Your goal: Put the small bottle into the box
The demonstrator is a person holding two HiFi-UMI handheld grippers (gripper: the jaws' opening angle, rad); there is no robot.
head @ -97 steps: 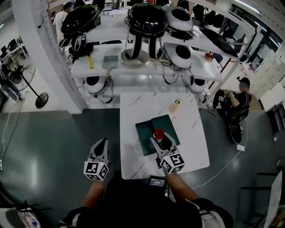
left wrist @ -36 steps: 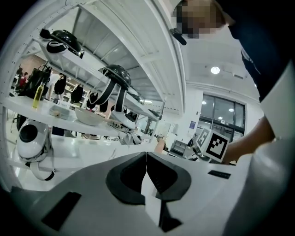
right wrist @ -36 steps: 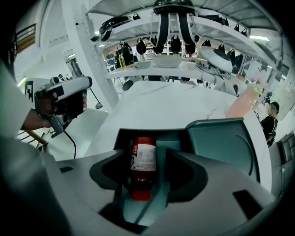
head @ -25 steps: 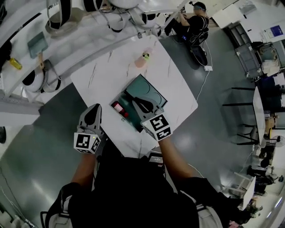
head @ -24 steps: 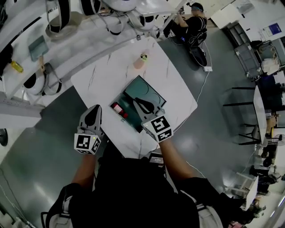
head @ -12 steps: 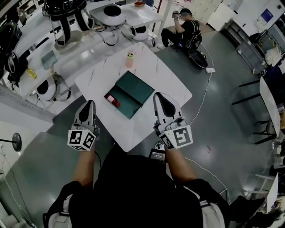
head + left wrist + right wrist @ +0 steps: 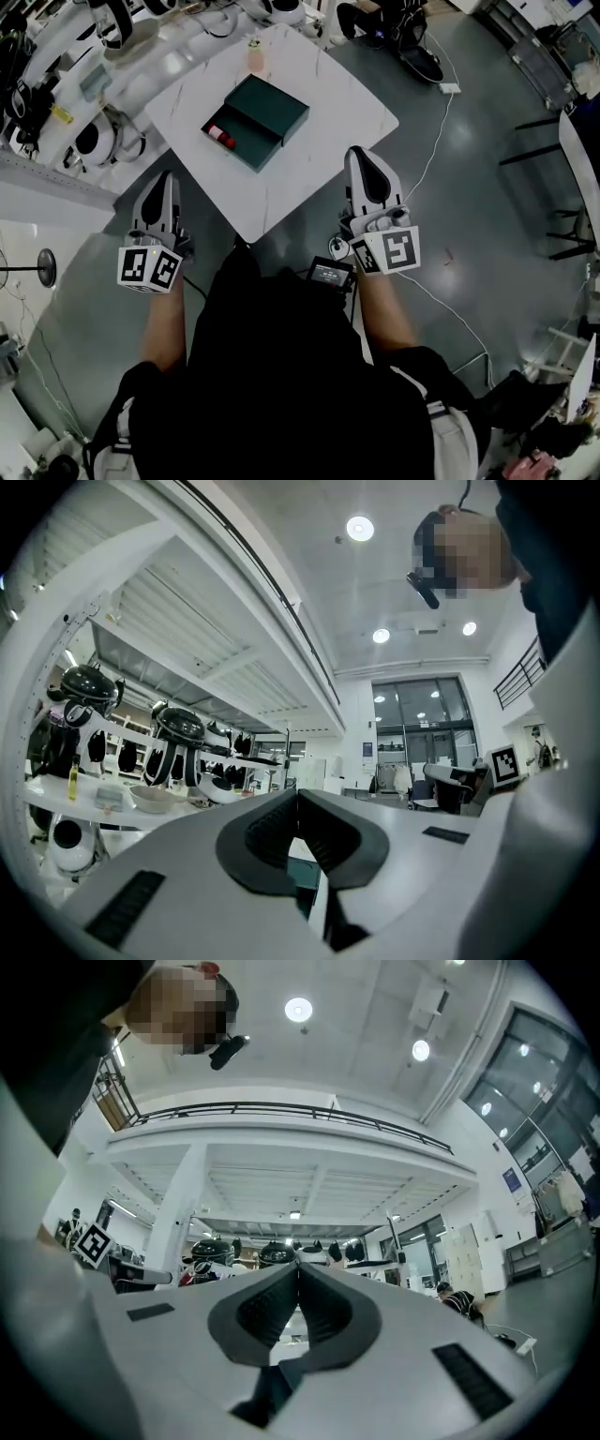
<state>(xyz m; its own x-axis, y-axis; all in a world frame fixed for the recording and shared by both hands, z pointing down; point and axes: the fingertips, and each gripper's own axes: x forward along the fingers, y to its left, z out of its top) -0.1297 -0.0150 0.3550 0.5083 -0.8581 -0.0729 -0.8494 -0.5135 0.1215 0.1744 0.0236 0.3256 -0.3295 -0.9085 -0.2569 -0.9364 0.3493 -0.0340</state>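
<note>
Bottle [image 7: 221,137] lies inside box [image 7: 272,108], upper left of frame, long axis along box's lower-left edge. Left gripper [image 7: 162,186]: fingers closed, empty. Right gripper [image 7: 362,161]: same. Both off bench [image 7: 328,98], well apart from box; left nearer. Task judged done.

Head cam sits way up, staring almost straight down: table [image 7: 319,112] in the upper left of frame, wearer's torso [image 7: 281,375] filling the bottom. Each gripper cam rides low, right behind its own jaws, which crowd the lower half. The left gripper [image 7: 297,794] view faces about level, the right gripper [image 7: 298,1265] view tips up toward the ceiling [image 7: 375,1016]. All three catch the helmet shelves [image 7: 173,47].
</note>
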